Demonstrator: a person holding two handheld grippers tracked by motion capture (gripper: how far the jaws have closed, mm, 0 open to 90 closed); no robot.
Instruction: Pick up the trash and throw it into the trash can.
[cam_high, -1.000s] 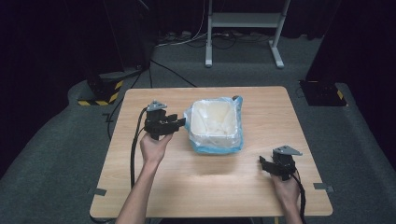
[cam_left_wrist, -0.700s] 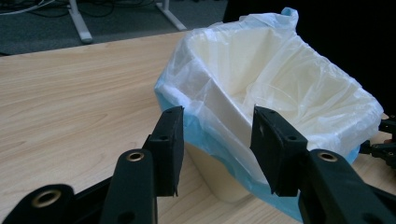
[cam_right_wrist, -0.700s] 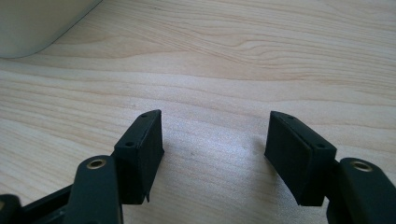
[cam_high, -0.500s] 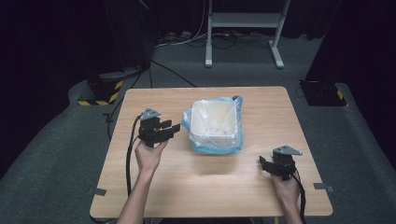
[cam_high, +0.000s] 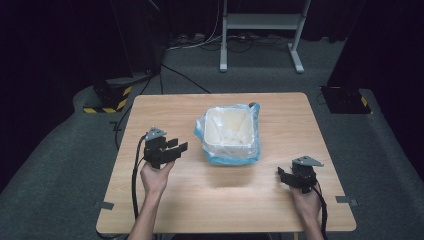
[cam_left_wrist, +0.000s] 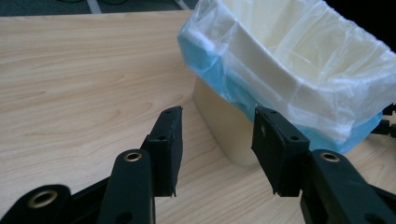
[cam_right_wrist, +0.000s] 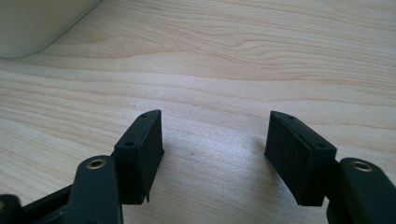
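A cream square bin (cam_high: 231, 131) lined with a clear and blue plastic bag stands at the middle of the wooden table (cam_high: 210, 200). My left gripper (cam_high: 180, 146) hovers left of the bin and points toward it, open and empty. In the left gripper view the bin (cam_left_wrist: 280, 70) is close ahead on the right, beyond the gripper (cam_left_wrist: 217, 135), with the bag folded over its rim. My right gripper (cam_high: 280, 175) rests low near the table's front right, open with nothing between its fingers. In the right gripper view the gripper (cam_right_wrist: 215, 135) faces bare wood, and the bin's base (cam_right_wrist: 37, 23) is at the top left.
The table is ringed by grey carpet. A white stand (cam_high: 260, 30) and cables lie on the floor behind it, and a yellow-black striped block (cam_high: 107, 100) sits at the back left. Each gripper trails a black cable along the person's forearm.
My left gripper has drawn back from the bin toward the person and sunk a little. The right gripper has stayed put.
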